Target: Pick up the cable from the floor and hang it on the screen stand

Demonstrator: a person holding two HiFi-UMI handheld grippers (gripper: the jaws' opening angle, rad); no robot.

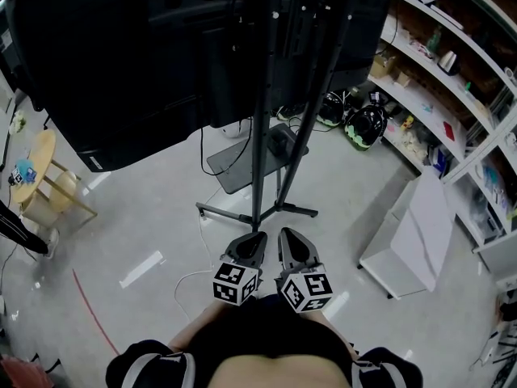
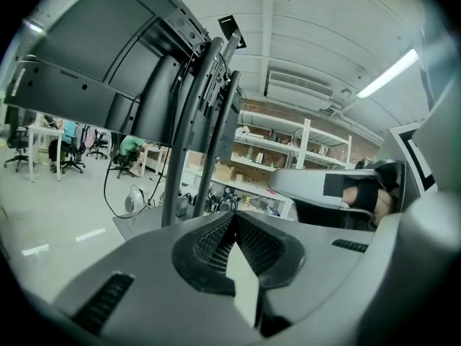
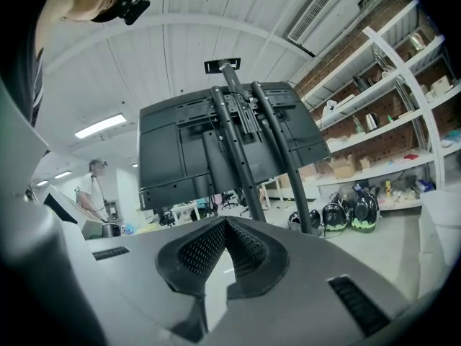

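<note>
The screen stand (image 1: 257, 168) rises just ahead of me on black poles, its legs spread on the pale floor, with a big black screen (image 1: 121, 63) at its top. A thin white cable (image 1: 187, 276) lies on the floor by the stand's left leg, close to my left gripper (image 1: 246, 245). That gripper is shut with nothing in it, and so is my right gripper (image 1: 295, 241); both point level at the stand. The poles (image 2: 205, 121) fill the left gripper view beyond the shut tips (image 2: 234, 215). In the right gripper view the stand (image 3: 241, 157) stands past the shut tips (image 3: 225, 220).
White shelving (image 1: 452, 79) lines the right wall, with helmets (image 1: 363, 124) on the floor below it. A white cabinet (image 1: 416, 233) sits at right, a wooden stool (image 1: 40, 176) at left. A black cable (image 1: 203, 148) hangs from the screen. A person (image 3: 92, 189) stands far off.
</note>
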